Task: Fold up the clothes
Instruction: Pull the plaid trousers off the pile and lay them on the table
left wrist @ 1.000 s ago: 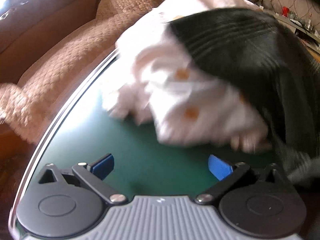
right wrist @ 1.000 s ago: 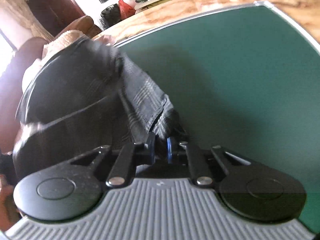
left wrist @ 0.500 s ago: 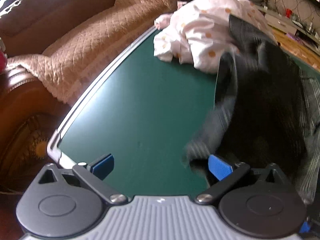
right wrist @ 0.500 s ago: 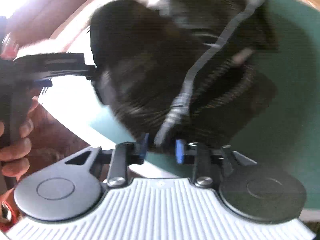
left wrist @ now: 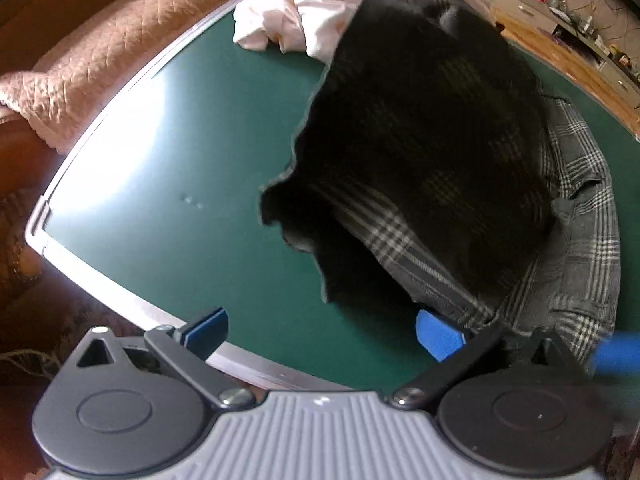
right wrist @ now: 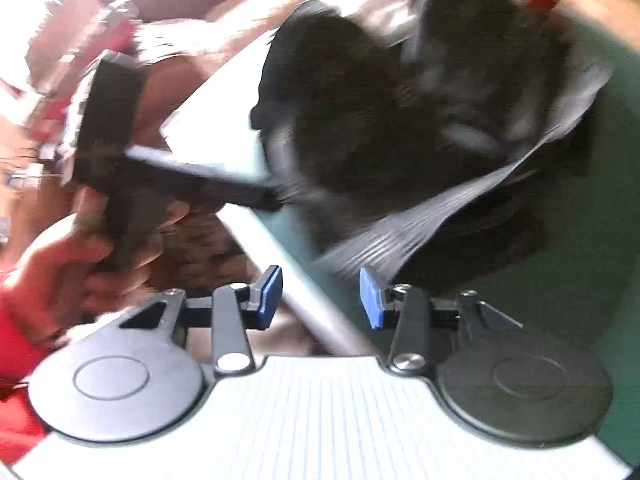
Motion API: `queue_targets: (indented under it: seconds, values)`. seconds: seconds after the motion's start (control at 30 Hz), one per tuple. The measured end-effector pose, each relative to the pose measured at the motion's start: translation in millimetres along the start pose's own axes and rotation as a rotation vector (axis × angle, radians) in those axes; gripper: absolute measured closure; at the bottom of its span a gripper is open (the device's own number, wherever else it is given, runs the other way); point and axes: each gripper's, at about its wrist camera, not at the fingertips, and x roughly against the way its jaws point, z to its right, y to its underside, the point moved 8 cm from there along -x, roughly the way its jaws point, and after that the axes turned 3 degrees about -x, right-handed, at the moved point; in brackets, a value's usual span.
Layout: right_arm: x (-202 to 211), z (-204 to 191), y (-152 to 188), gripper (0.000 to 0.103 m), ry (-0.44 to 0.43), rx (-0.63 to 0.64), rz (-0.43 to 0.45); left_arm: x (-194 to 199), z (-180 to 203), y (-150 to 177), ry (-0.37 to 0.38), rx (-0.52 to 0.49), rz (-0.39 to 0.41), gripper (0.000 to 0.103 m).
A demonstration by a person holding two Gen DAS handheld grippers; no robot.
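Note:
A dark grey plaid garment (left wrist: 432, 160) lies crumpled on the green table (left wrist: 180, 184), its near hem beside my left gripper's right fingertip (left wrist: 438, 338). My left gripper (left wrist: 322, 332) is open and empty at the table's near edge. In the blurred right wrist view the same dark garment (right wrist: 400, 120) lies just beyond my right gripper (right wrist: 320, 300), which is open with nothing between its pads. The left gripper's handle (right wrist: 108, 168) and the hand holding it show at left there.
A white garment with orange dots (left wrist: 304, 8) is heaped at the table's far edge. A quilted tan sofa (left wrist: 104, 52) runs along the table's left side. A wooden floor and shelves (left wrist: 580, 40) lie far right. The table's metal rim (left wrist: 132, 308) runs below my left gripper.
My right gripper has opened and let go of the plaid garment, which now lies on the table. My left gripper has pulled back to the near table edge, still open.

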Motion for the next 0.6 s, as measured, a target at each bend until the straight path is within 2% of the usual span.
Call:
queue_targets:
  seconds: [0.07,0.13,0.23,0.27,0.3,0.33,0.37,0.47,0.6]
  values:
    - [1,34,-21,0.054,0.114,-0.094,0.051,-5,3,4,0.006,0.008,-0.022,0.0]
    - [-6,68,-41,0.054,0.19,-0.205,0.091,-9,4,7,0.006,0.011,-0.037,0.0]
    - [-31,104,-58,0.054,0.202,-0.337,0.088,-10,7,11,0.012,0.0,-0.043,0.0]
    - [-37,110,-60,0.054,0.176,-0.377,0.098,-10,8,11,0.016,-0.004,-0.043,0.0]
    - [-41,113,-61,0.059,0.135,-0.413,0.115,-9,9,11,0.023,-0.009,-0.039,0.0]
    - [-42,115,-59,0.084,0.128,-0.437,0.128,-8,10,11,0.026,-0.012,-0.036,0.0]
    - [-40,115,-54,0.091,0.135,-0.442,0.148,-7,11,11,0.029,-0.016,-0.032,0.0]
    - [-29,114,-34,0.093,0.137,-0.47,0.195,-10,15,10,0.031,-0.038,-0.016,0.002]
    - [-5,93,12,0.093,0.171,-0.494,0.214,-15,18,10,0.024,-0.066,0.023,0.011]
